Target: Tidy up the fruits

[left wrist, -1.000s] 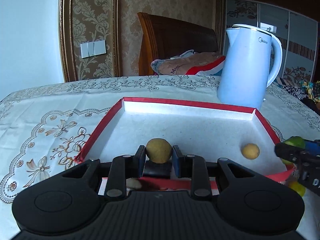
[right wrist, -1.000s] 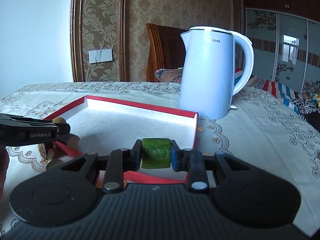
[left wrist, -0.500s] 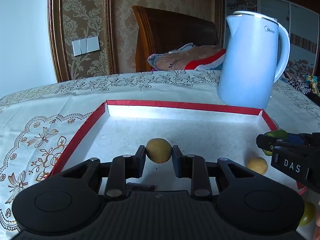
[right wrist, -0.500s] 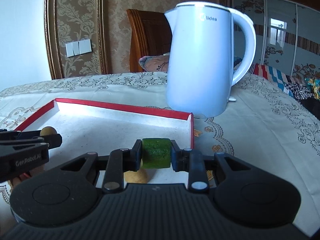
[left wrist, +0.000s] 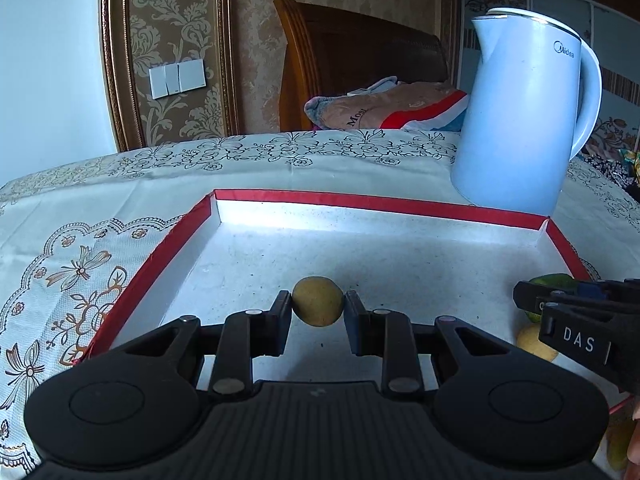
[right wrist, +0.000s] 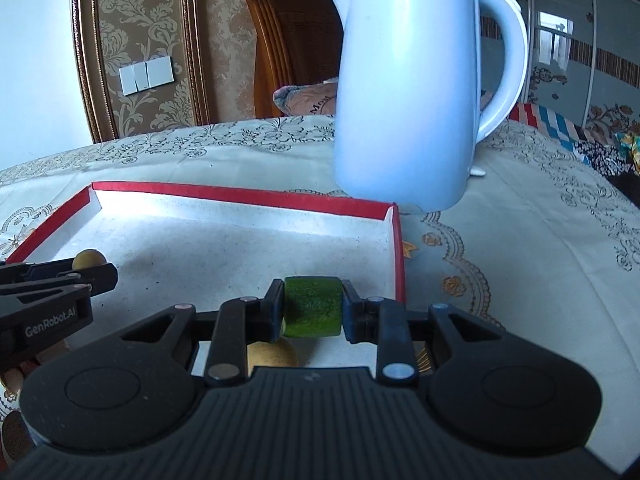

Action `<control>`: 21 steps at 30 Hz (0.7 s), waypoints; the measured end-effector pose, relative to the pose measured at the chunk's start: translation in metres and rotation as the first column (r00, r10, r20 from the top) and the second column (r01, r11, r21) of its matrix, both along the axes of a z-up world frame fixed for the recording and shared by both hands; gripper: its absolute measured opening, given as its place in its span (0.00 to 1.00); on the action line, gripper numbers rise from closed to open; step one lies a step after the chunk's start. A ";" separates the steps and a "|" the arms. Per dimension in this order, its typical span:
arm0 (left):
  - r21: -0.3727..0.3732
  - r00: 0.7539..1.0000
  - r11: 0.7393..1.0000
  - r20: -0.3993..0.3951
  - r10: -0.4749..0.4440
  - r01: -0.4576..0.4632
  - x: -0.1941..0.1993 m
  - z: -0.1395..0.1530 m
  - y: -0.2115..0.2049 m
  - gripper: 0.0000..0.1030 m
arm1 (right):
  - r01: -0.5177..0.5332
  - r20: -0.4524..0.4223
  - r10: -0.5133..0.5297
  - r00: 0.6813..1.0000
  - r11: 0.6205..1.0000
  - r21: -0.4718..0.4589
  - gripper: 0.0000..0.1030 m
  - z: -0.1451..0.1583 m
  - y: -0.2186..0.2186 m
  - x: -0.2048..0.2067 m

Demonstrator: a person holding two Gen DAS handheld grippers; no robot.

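My left gripper is shut on a small yellow-brown fruit, held over the near part of the red-rimmed tray. My right gripper is shut on a green fruit above the tray's right side. Another yellow fruit lies on the tray floor just under the right gripper; in the left wrist view this yellow fruit sits at the right, half hidden by the right gripper. In the right wrist view the left gripper shows at the left edge with its fruit.
A pale blue electric kettle stands on the patterned tablecloth just behind the tray's far right corner. A wooden chair with folded cloth stands past the table's far edge. More yellowish fruit lies outside the tray at the near right.
Both grippers have moved forward over the tray with their fruits held. The kettle looms larger in the right wrist view, and the loose yellow fruit now lies under the right gripper.
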State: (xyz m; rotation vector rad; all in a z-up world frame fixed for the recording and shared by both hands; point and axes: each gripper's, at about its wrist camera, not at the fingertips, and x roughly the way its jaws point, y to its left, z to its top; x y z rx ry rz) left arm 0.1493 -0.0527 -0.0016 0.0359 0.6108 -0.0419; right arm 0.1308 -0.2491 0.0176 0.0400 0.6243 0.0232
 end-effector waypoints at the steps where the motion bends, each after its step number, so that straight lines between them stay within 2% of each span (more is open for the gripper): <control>1: 0.005 1.000 1.000 -0.001 0.000 0.000 0.001 -0.001 -0.001 0.27 | 0.003 -0.001 -0.003 1.000 1.000 -0.001 0.26 -0.001 0.000 0.000; 6: -0.006 1.000 1.000 -0.021 -0.001 0.001 0.005 -0.002 0.001 0.27 | 0.007 -0.012 -0.007 1.000 1.000 -0.011 0.26 -0.004 0.002 0.007; 10: -0.014 0.997 1.000 -0.074 0.001 -0.002 0.012 -0.005 0.003 0.27 | 0.009 -0.015 -0.009 1.000 1.000 -0.020 0.26 -0.004 0.004 0.008; 13: -0.032 0.997 0.999 -0.076 0.006 -0.009 0.011 -0.005 0.006 0.27 | 0.008 -0.018 -0.008 1.000 1.000 -0.023 0.27 -0.004 0.005 0.008; 21: -0.020 0.997 1.000 -0.073 0.008 -0.009 0.010 -0.005 0.004 0.27 | 0.014 -0.017 -0.015 1.000 1.000 -0.024 0.28 -0.004 0.005 0.007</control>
